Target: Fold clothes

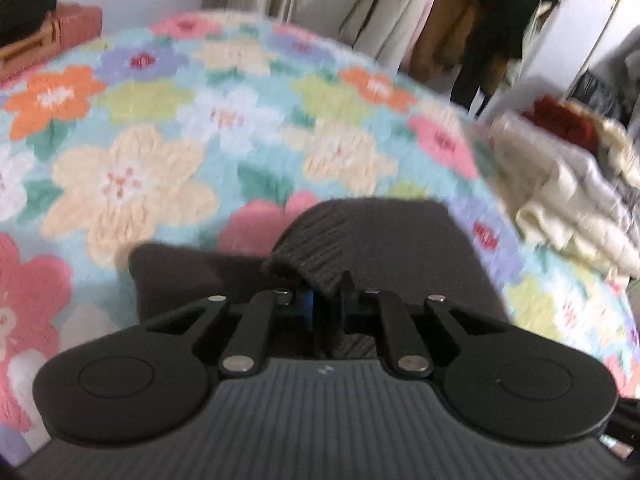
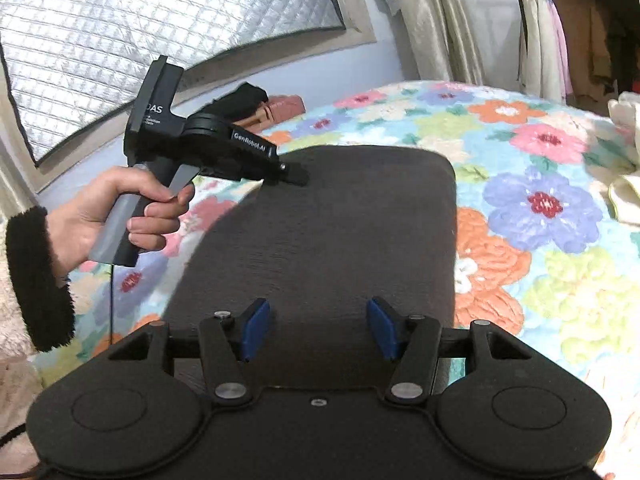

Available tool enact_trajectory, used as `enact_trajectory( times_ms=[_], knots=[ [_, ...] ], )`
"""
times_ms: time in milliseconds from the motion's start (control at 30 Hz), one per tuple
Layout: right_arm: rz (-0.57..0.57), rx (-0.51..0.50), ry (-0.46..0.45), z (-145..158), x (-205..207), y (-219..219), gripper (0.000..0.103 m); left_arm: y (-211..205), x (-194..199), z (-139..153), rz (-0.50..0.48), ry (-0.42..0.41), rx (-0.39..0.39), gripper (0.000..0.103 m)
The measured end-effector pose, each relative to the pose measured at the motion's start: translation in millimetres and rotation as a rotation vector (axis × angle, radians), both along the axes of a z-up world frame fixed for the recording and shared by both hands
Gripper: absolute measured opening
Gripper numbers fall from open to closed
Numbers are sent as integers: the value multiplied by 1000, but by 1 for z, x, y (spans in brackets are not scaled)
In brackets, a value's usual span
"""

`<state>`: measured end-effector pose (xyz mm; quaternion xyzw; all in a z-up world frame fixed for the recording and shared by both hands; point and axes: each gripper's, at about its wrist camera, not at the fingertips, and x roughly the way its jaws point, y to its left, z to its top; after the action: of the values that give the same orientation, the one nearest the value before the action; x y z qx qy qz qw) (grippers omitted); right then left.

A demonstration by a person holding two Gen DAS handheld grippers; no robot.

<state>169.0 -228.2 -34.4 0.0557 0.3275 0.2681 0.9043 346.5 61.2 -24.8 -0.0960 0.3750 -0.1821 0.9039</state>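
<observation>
Flowered bedspread [image 2: 540,208] carries a dark knit garment [image 2: 328,248], folded flat ahead of the right tongs [image 2: 318,330], which gape open over it; left tongs [image 1: 324,300] pinch its ribbed cuff [image 1: 316,244] shut, cream clothes pile [image 1: 568,208] to their right

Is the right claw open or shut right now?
Open. The right claw has its blue pads spread wide apart above the dark sweater, with nothing between them.

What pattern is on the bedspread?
Multicoloured flowers on light blue bedspread; clearest in the right wrist view.
</observation>
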Motion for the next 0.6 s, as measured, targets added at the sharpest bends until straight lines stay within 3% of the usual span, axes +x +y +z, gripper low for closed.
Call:
enact_trajectory(
  times_ms=[67,133,167,233,267,333,400,533,600],
  knots=[
    [25,11,-21,5,-8,2,67,1,-3,11,-8,-47,19,9],
    [23,-45,-28,-1,-11,8,84,2,2,9,12,-18,50,10],
    [17,-109,-29,-5,-12,13,84,1,5,5,24,12,69,11],
    [34,-278,-1,-21,-8,30,85,-3,13,-12,46,95,143,23],
    [38,-311,5,-26,-8,35,87,-5,13,-18,54,104,171,35],
    [17,-308,24,-33,-6,42,94,-8,13,-29,67,107,216,41],
    [14,-299,42,-35,-3,46,99,-5,8,-27,90,102,197,47],
    [-11,-287,76,-35,-5,39,99,17,-15,-11,154,113,119,59],
    [-18,-292,98,-34,-9,36,99,20,-31,-6,176,109,161,71]
  ],
)
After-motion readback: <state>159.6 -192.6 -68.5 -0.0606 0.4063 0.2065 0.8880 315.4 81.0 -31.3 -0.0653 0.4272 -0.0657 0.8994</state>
